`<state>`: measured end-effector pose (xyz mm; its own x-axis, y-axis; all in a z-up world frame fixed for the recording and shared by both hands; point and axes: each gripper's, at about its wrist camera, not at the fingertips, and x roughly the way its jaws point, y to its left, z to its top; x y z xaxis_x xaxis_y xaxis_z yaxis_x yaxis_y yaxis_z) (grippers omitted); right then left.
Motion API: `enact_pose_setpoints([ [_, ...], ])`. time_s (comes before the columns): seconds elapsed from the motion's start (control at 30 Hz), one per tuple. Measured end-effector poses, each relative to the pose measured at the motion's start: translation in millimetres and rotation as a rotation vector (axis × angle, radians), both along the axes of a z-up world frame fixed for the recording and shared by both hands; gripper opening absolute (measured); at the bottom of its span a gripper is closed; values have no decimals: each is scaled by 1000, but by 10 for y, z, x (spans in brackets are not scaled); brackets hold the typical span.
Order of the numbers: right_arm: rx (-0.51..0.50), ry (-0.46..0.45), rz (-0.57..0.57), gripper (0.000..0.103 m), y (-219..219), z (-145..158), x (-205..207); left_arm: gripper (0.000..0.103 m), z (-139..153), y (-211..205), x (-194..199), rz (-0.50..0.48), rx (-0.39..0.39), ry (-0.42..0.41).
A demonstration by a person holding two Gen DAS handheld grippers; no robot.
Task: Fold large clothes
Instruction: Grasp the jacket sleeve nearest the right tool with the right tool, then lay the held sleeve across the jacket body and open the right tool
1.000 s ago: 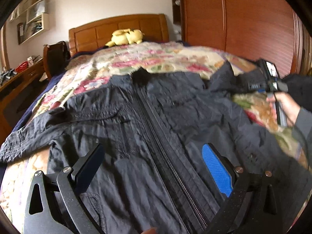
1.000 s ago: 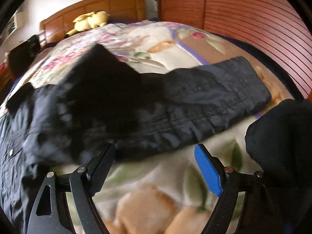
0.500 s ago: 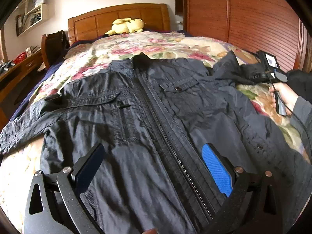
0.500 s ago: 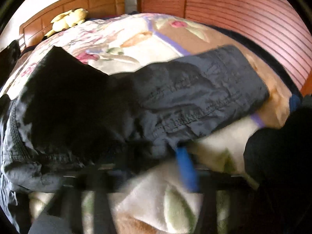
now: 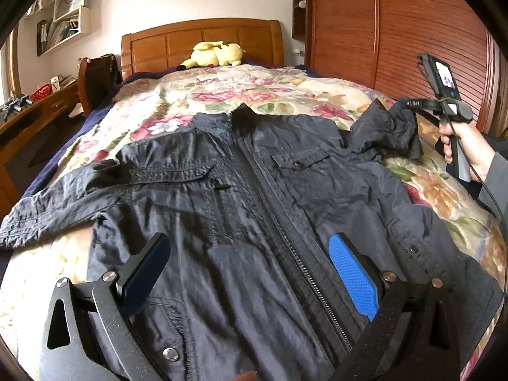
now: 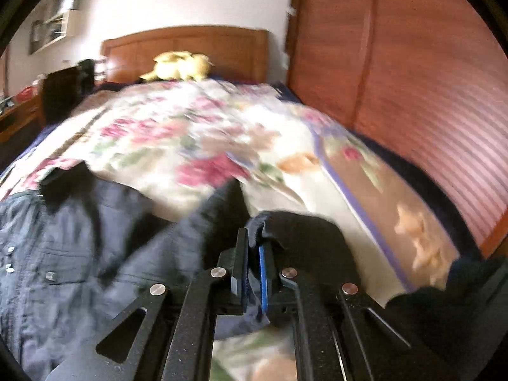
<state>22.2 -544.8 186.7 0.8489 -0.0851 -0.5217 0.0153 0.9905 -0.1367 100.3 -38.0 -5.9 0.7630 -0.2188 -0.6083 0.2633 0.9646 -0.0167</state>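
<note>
I see the dark jacket (image 5: 254,197) lying front-up and zipped on the flowered bedspread (image 5: 222,92), its collar toward the wooden headboard (image 5: 203,44). One sleeve (image 5: 57,203) stretches flat across the bed toward the left edge of my left camera's view. The other sleeve (image 5: 393,127) is bunched and lifted off the bedspread on the right.

My left gripper (image 5: 250,260) hangs just above the lower half of the jacket with its fingers spread wide, the dark pad (image 5: 143,273) to one side of the zipper (image 5: 285,222) and the blue pad (image 5: 352,273) to the other. Nothing sits between them but the cloth below; I cannot tell whether they touch it.

My right gripper (image 6: 252,266) has its fingers pressed together, pinching the cuff end of the lifted sleeve (image 6: 285,231); the jaws have just been closing on it. From the left camera I see my right hand (image 5: 460,146) on that gripper's handle, held above the bed's right side near the red-brown wardrobe doors (image 5: 397,31).

A yellow plush toy (image 5: 216,54) rests against the headboard, well apart from the jacket. The right camera's view is blurred.
</note>
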Motion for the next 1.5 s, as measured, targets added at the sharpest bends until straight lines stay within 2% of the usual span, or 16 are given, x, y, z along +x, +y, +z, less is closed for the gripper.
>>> enact_pose_setpoints([
  [0.23, -18, -48, 212, 5, 767, 251, -490, 101, 151, 356, -76, 53, -53, -33],
  [0.33, -11, -42, 330, 5, 1095, 252, -741, 101, 195, 518, -111, 79, -58, -45],
  [0.43, -28, -12, 443, 5, 1407, 160, -976, 101, 216, 662, -130, 98, -69, -49],
  [0.63, -52, 89, 535, 5, 1880, -133, -1288, 101, 247, 874, -177, 131, -74, -64],
  [0.7, -31, 131, 528, 6, 1924, -177, -1226, 101, 250, 936, -199, 137, -78, -66],
  [0.8, -23, 162, 542, 16, 1852, -74, -1145, 101, 240, 984, -203, 141, -84, -66],
  [0.87, -21, 172, 555, 32, 1878, -34, -1176, 101, 228, 1000, -198, 144, -80, -65],
  [0.93, -4, 169, 571, 44, 1824, 33, -1289, 101, 226, 1008, -205, 144, -83, -62],
  [1.07, 11, 165, 582, 57, 1769, 97, -1530, 101, 239, 999, -204, 140, -91, -65],
  [1.23, 33, 245, 582, 60, 1626, -99, -1611, 101, 240, 964, -237, 133, -70, -73],
  [1.4, 1, 311, 572, 60, 1530, -279, -1730, 101, 226, 958, -249, 131, -64, -70],
  [1.5, -29, 277, 559, 60, 1483, -260, -1783, 101, 226, 957, -256, 129, -68, -71],
])
